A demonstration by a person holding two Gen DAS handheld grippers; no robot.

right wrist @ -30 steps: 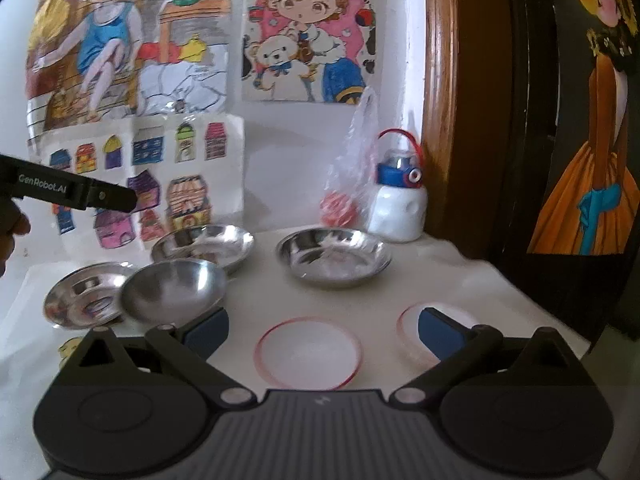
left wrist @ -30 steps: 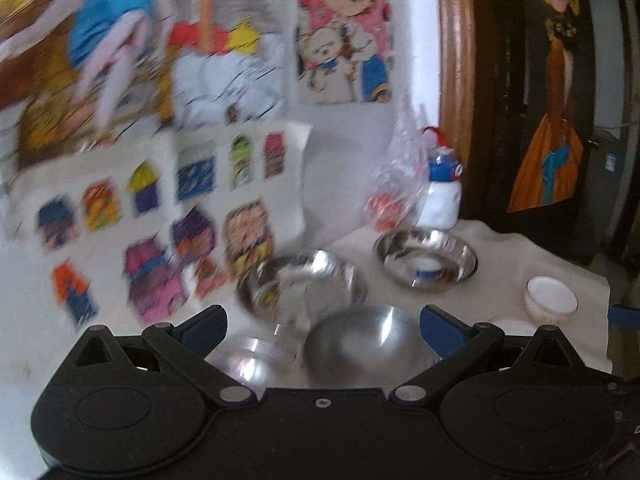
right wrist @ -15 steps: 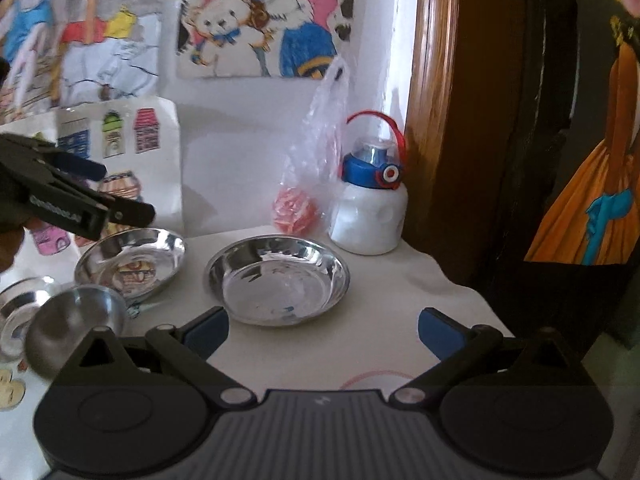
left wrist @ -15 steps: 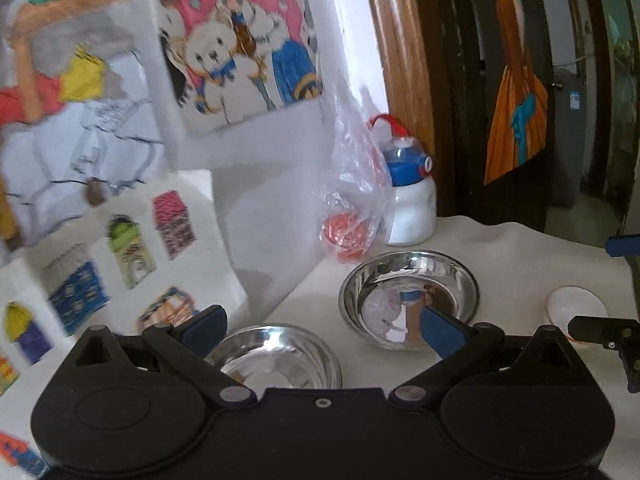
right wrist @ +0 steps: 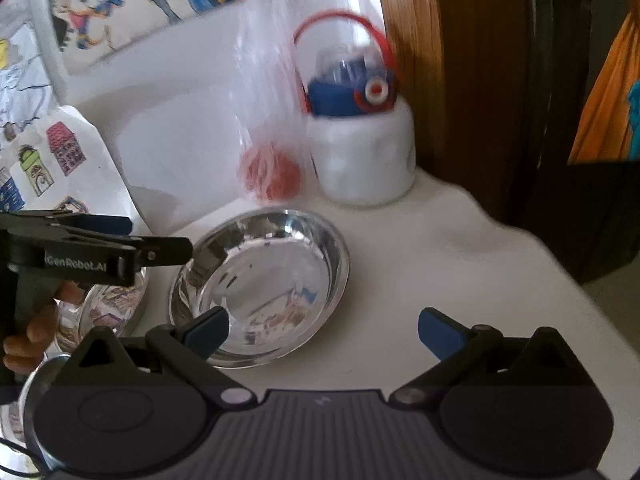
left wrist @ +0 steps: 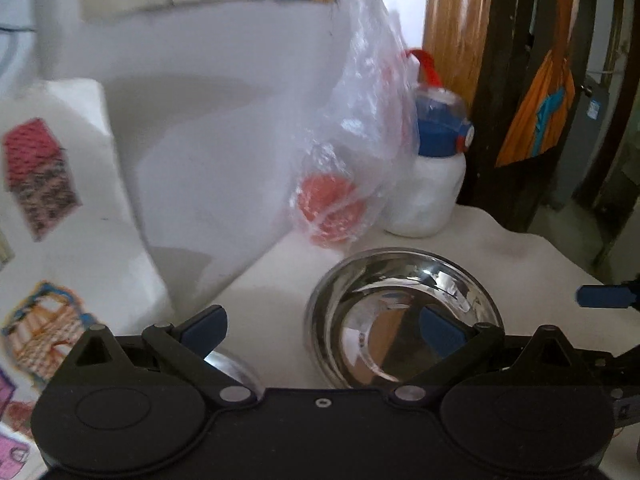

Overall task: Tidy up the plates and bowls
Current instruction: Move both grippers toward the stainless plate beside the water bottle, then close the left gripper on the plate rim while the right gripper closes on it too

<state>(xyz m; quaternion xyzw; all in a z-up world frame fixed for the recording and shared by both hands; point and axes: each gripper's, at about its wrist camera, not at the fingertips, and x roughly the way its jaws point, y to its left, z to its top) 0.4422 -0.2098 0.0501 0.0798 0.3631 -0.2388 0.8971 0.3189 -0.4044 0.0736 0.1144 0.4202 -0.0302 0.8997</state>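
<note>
While both grippers, left gripper (left wrist: 322, 327) and right gripper (right wrist: 323, 327), hover with fingers released and empty, the steel plate (right wrist: 260, 284) sits mid-frame on the worktop (right wrist: 460, 272), likely awaiting a rim grasp.

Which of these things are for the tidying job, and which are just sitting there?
For the job:
- steel plate, near the wall
- second steel plate, under the left claw
- right claw, open like the left one

Just sitting there:
- white bottle with blue lid
- plastic bag with something red inside
- drawings on the wall
</note>
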